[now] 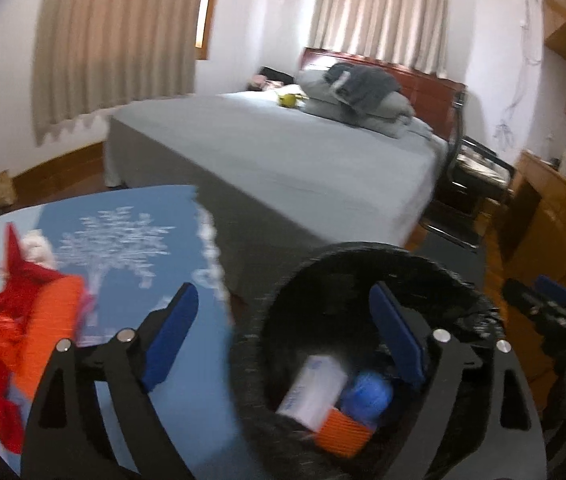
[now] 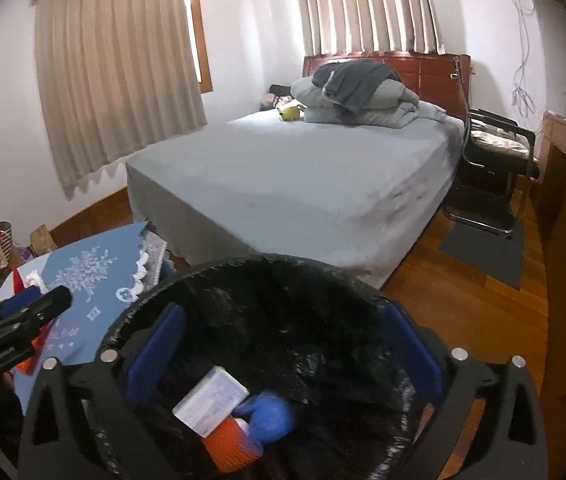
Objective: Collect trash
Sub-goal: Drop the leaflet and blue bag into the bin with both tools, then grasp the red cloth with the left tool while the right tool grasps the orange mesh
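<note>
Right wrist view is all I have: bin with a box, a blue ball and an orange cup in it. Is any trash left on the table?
Observer: Yes. The left wrist view shows a pile of red wrappers on the table, at its left side.
Operator: Anything else in that pile?
Observer: An orange ribbed piece lies against the wrappers, and a white crumpled wad sits behind them.
Operator: Is the left gripper holding something?
Observer: No. The left gripper is open and empty, one finger over the table, the other over the bin.
</note>
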A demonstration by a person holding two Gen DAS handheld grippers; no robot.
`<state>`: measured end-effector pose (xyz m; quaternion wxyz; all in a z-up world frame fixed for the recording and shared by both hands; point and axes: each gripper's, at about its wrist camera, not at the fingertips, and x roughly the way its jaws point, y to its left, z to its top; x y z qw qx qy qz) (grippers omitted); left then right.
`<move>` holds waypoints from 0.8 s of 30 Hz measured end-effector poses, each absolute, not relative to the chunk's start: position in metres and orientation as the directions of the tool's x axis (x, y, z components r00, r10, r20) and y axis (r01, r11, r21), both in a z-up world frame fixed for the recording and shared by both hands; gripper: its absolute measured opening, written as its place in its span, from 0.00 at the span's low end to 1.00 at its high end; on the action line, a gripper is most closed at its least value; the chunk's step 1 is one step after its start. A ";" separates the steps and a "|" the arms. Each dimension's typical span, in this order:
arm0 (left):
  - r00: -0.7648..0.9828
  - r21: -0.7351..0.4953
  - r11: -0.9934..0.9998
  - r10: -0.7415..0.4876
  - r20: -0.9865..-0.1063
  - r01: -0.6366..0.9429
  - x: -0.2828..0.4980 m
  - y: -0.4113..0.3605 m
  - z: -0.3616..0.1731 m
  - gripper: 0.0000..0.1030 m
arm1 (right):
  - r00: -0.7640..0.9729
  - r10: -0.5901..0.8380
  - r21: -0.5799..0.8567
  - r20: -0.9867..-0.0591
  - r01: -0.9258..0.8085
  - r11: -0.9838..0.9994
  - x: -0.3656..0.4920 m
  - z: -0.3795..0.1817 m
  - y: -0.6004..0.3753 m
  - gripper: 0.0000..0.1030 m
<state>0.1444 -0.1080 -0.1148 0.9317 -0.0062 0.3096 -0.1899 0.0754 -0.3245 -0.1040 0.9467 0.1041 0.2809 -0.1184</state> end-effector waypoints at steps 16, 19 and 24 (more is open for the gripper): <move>0.814 -0.005 0.998 0.050 -0.579 -0.065 0.129 0.065 -0.111 0.84 | 0.836 0.101 0.161 -0.539 -0.015 0.987 0.132 -0.105 -0.195 0.95; 0.788 0.005 0.990 0.118 -0.605 -0.144 0.123 0.101 -0.122 0.84 | 0.825 0.154 0.156 -0.544 -0.081 0.984 0.142 -0.111 -0.161 0.95; 0.745 -0.010 0.975 0.162 -0.647 -0.221 0.117 0.139 -0.139 0.79 | 0.804 0.210 0.144 -0.556 -0.155 0.977 0.153 -0.121 -0.121 0.95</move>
